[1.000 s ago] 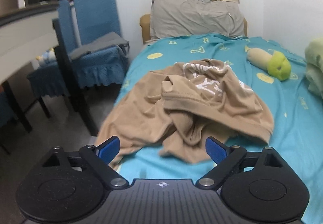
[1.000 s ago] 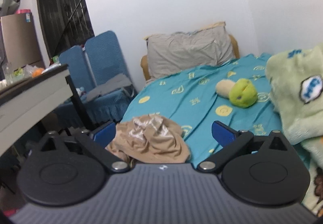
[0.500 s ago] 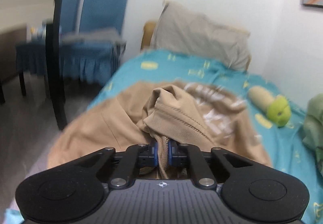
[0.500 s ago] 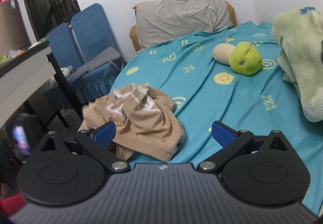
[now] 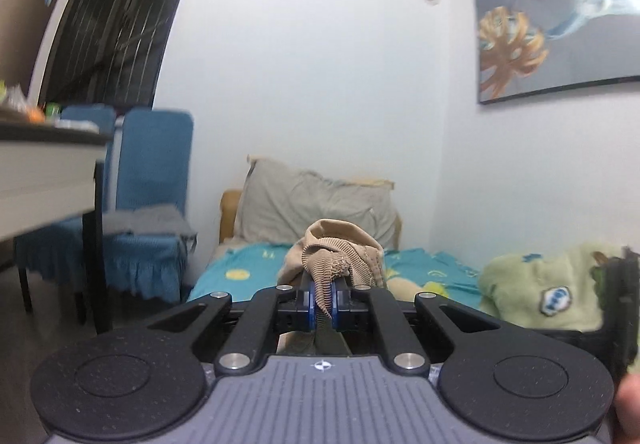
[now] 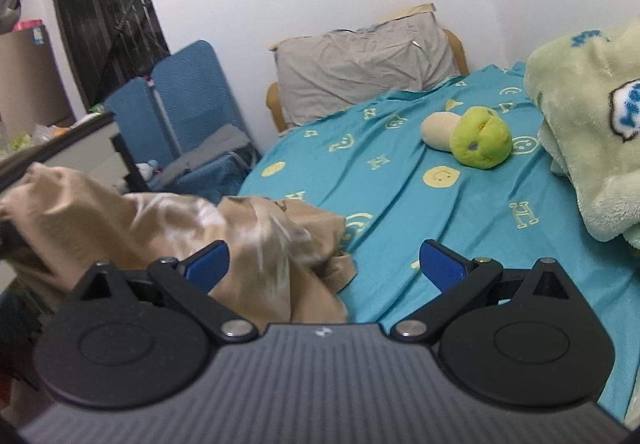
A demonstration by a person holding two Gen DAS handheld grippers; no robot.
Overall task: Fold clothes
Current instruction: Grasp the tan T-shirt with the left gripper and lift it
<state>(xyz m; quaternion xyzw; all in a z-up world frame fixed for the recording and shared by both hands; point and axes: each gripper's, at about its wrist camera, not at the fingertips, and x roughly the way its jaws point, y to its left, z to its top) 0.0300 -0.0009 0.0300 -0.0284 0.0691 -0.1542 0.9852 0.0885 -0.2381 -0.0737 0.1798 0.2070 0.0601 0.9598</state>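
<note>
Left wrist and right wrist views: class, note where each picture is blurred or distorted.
Left wrist view: the wall picture and blue chair are smeared, straight edges bow, while the ribbed hem in the left gripper stays sharp. Right wrist view: the tan shirt is streaked; the plush toy is crisp.

Bed: landmark. Pillow propped at its head, against the wall. Plush toy laid mid-bed, before the pillow. Blanket heaped along the bed's right edge. Garment bunched at the bed's near left corner. Chairs placed left of the bed; bench nearer, beside them.
</note>
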